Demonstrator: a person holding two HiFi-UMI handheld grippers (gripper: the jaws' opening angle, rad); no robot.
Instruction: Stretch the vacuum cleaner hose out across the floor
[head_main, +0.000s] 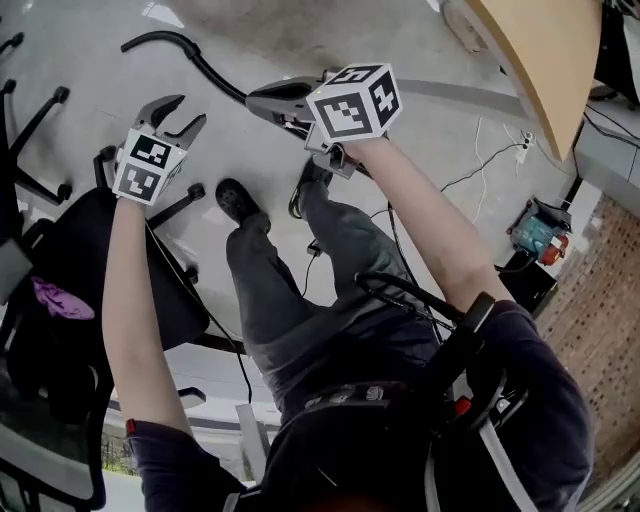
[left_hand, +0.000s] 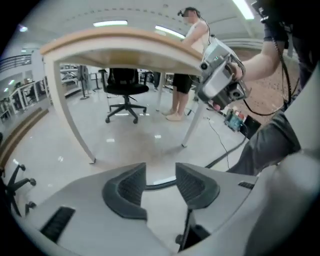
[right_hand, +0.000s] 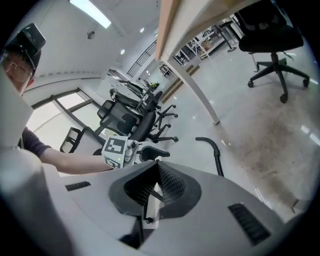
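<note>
Standing on the pale, glossy floor (head_main: 300, 30), I hold a gripper in each hand. The curved wooden tabletop (head_main: 545, 60) is at my upper right and black office chairs (head_main: 60, 300) crowd my left. The black vacuum cleaner hose (head_main: 165, 36) lies on the floor ahead of my feet. Its hooked end curls to the left, and its length runs right and toward me, passing under my right gripper (head_main: 262, 100). That gripper's jaws are pressed together with nothing between them, and its own view shows the hooked end on the floor beyond them. My left gripper (head_main: 185, 112) hangs over the floor just left of the hose, apart from it. Its jaws are spread and empty, and floor shows through the gap.
</note>
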